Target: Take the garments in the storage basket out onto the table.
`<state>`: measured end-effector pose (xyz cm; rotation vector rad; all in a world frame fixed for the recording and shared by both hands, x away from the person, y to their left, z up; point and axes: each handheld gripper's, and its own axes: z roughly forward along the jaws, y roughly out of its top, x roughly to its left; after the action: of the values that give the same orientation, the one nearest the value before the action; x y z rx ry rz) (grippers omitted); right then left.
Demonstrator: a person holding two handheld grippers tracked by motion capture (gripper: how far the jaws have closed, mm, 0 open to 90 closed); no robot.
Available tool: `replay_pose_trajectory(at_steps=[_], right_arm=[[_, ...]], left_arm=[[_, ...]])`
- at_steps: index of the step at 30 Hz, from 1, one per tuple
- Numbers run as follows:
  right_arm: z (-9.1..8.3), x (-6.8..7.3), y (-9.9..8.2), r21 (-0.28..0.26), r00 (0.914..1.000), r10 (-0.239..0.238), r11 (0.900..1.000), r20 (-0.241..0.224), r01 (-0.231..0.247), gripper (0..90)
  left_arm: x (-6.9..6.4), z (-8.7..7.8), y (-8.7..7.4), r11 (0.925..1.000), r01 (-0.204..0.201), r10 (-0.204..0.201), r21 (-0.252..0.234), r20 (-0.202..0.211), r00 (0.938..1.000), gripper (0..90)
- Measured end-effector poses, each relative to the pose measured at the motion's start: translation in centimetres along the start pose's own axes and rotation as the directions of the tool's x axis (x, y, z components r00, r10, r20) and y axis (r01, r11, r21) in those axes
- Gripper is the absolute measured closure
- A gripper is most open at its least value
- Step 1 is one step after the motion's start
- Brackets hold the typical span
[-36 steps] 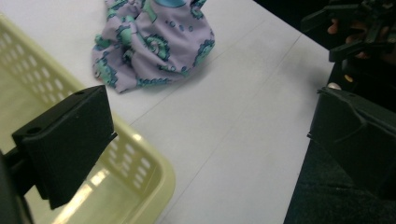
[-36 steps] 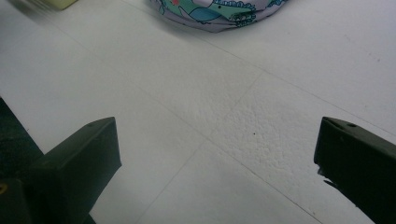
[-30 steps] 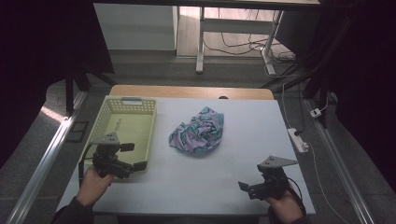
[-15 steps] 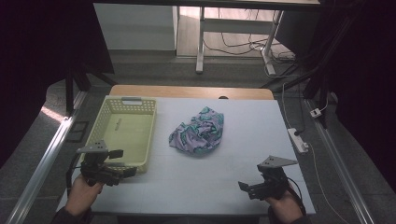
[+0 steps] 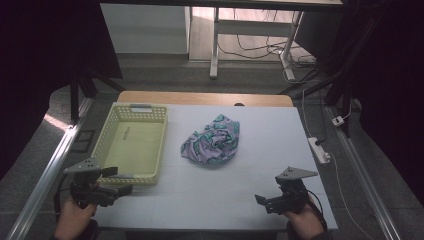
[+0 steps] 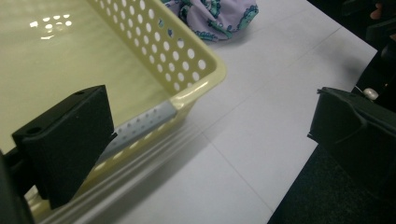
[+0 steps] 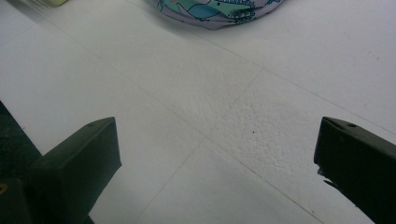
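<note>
A crumpled purple and teal patterned cloth lies in the middle of the white table. It also appears at the top of the left gripper view and the right gripper view. A pale yellow perforated basket stands empty at the table's left. My left gripper is open near the basket's near right corner, with nothing between its jaws. My right gripper is open low over the table's near right part, empty, well short of the cloth.
A wooden strip runs along the table's far edge. A white power strip lies on the floor to the right. Desk legs and cables stand beyond the table. A metal rail runs along the left.
My left gripper has drawn back toward the table's near left corner, away from the basket's side. The right gripper and the cloth have stayed put.
</note>
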<state>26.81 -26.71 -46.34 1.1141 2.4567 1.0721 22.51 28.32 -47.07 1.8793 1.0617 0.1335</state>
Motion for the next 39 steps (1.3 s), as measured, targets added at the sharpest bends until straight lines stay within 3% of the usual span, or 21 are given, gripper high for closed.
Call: replay_pose_trajectory(at_steps=[18, 29, 39], right_arm=[[0.1, 0.1, 0.1, 0.004, 0.9996, 0.007, 1.0, 0.027, -0.007, 0.5], [0.0, 0.1, 0.0, 0.0, 0.9996, 0.008, 1.0, 0.027, -0.008, 0.4], [-0.1, 0.2, 0.0, -0.002, 0.9997, -0.005, 1.0, 0.024, 0.005, 0.4]], left_arm=[[0.8, -2.5, -2.4, 0.9983, 0.057, -0.057, -0.01, -0.057, 0.9967, 0.0], [0.9, -3.7, -3.5, 0.9979, 0.065, -0.065, -0.003, -0.115, 0.9913, 0.0], [0.5, -3.9, -3.9, 0.9966, 0.053, -0.04, 0.063, -0.19, 0.9809, 0.0]])
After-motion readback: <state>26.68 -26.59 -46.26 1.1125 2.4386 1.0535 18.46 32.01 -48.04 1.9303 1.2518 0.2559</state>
